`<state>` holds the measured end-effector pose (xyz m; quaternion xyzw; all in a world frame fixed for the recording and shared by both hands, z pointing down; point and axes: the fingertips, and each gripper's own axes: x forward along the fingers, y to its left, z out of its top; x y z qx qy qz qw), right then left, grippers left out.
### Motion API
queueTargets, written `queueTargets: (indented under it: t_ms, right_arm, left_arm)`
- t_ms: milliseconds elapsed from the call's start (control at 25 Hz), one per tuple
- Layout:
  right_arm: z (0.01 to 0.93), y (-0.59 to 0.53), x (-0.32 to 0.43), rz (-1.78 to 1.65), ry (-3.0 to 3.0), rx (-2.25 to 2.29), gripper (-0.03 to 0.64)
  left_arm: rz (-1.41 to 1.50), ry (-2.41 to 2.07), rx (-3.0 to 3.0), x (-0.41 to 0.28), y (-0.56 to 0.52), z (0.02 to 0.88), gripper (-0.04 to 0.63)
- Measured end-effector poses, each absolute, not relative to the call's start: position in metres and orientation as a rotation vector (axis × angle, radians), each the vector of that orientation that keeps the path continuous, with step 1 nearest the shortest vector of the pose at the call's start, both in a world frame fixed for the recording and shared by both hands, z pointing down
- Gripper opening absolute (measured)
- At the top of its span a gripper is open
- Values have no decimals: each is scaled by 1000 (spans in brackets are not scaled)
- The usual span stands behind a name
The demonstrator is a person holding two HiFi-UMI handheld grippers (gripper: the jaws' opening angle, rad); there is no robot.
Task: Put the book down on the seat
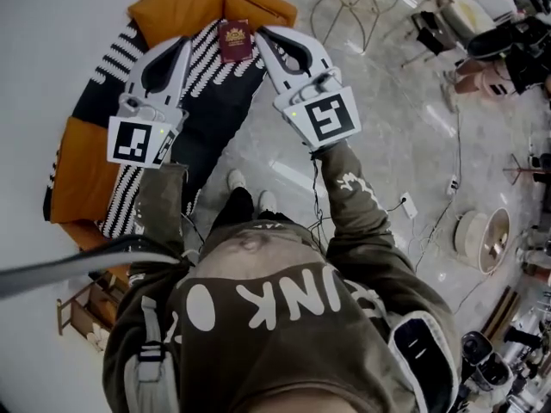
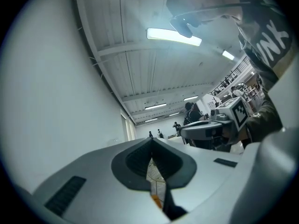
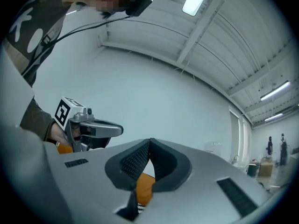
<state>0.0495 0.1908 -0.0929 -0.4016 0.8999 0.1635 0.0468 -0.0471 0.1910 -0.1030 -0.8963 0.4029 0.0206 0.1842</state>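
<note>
A small dark red book (image 1: 234, 40) lies flat on the black-and-white striped seat (image 1: 207, 101) of an orange sofa (image 1: 185, 5). My left gripper (image 1: 183, 45) hovers just left of the book and my right gripper (image 1: 263, 34) just right of it, neither touching it. Both are shut with nothing between the jaws. In the left gripper view the shut gripper (image 2: 152, 143) points up toward the ceiling, and the right gripper (image 2: 205, 130) shows beside it. In the right gripper view the shut gripper (image 3: 150, 142) faces the wall, with orange sofa cloth (image 3: 145, 186) showing below.
A wire-frame stool (image 1: 346, 7) stands on the marble floor right of the sofa. A power strip with cables (image 1: 406, 205) and a round white appliance (image 1: 482, 239) lie further right. A small wooden rack (image 1: 82, 312) sits at the lower left. The person's feet (image 1: 250, 198) stand by the sofa's edge.
</note>
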Motion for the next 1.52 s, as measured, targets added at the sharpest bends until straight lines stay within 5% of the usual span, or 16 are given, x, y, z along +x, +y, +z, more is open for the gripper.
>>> queueTargets:
  t_ms: [1520]
  right_arm:
    - [-107,241,23,588,2737,-1258,9]
  left_arm:
    - [116,1077,-2527,-70,237,-114,5]
